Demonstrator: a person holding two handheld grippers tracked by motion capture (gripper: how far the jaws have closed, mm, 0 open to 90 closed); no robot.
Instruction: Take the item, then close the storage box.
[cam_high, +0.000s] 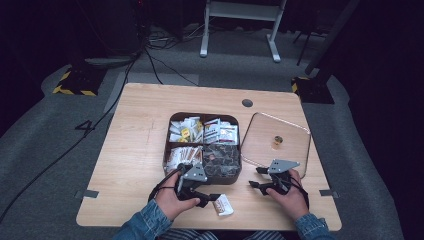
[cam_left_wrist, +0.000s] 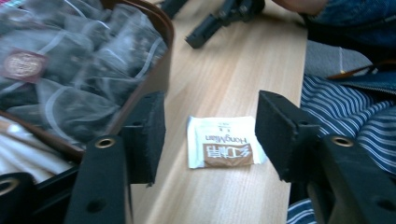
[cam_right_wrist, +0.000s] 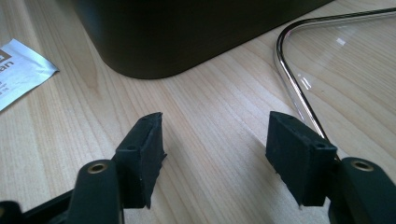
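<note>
A white sachet (cam_high: 223, 205) with a brown label lies flat on the wooden table near its front edge. In the left gripper view the sachet (cam_left_wrist: 224, 142) rests on the wood just beyond the jaws, untouched. My left gripper (cam_high: 206, 196) (cam_left_wrist: 210, 121) is open beside it, next to the front corner of the dark compartment box (cam_high: 166, 145). My right gripper (cam_high: 256, 178) (cam_right_wrist: 215, 140) is open over bare wood with nothing between its jaws, between the box wall (cam_right_wrist: 187, 32) and the glass lid's metal rim (cam_right_wrist: 299, 93).
The box rim (cam_left_wrist: 161, 70) holds several clear tea bags in its near right compartment and paper sachets in the others. The glass lid (cam_high: 260, 145) lies right of the box, its knob (cam_high: 277, 142) up. A corner of the sachet (cam_right_wrist: 18, 70) lies left of my right jaws.
</note>
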